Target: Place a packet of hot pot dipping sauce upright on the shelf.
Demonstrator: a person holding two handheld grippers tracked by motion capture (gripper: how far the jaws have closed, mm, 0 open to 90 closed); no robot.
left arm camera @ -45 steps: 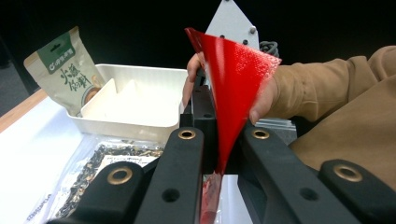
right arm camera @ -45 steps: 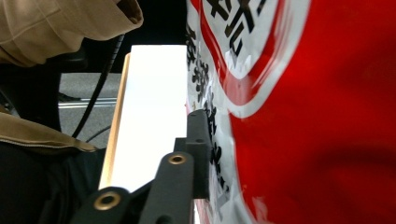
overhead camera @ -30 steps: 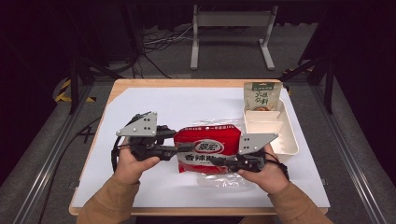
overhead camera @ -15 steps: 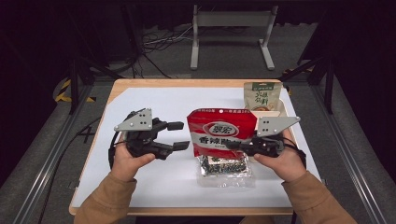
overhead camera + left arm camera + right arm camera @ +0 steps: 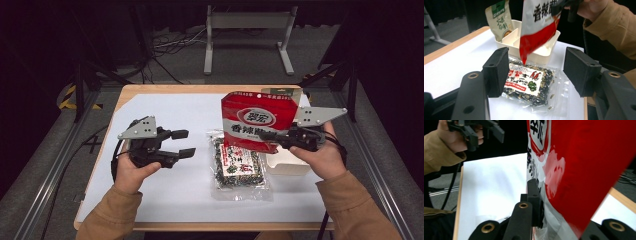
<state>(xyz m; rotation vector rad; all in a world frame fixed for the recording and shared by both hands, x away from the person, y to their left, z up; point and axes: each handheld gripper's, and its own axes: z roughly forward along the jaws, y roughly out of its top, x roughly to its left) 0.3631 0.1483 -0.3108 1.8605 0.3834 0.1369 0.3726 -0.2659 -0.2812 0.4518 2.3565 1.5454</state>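
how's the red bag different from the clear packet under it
The red bag is opaque red and white; the clear packet is see-through, showing dark contents and a printed label. The red bag is lifted off the table, upright, clamped in the right gripper; the clear packet lies flat on the white table, touched by neither gripper. The red bag looks larger. Both are sealed snack-type pouches with printed characters.

Large black characters "香辣" are printed on the white band of the red snack bag [image 5: 537,22], beneath an oval logo whose characters cannot be made out, while the print on the clear seaweed packet [image 5: 239,167] and the green-topped pouch [image 5: 499,18] remains illegible.
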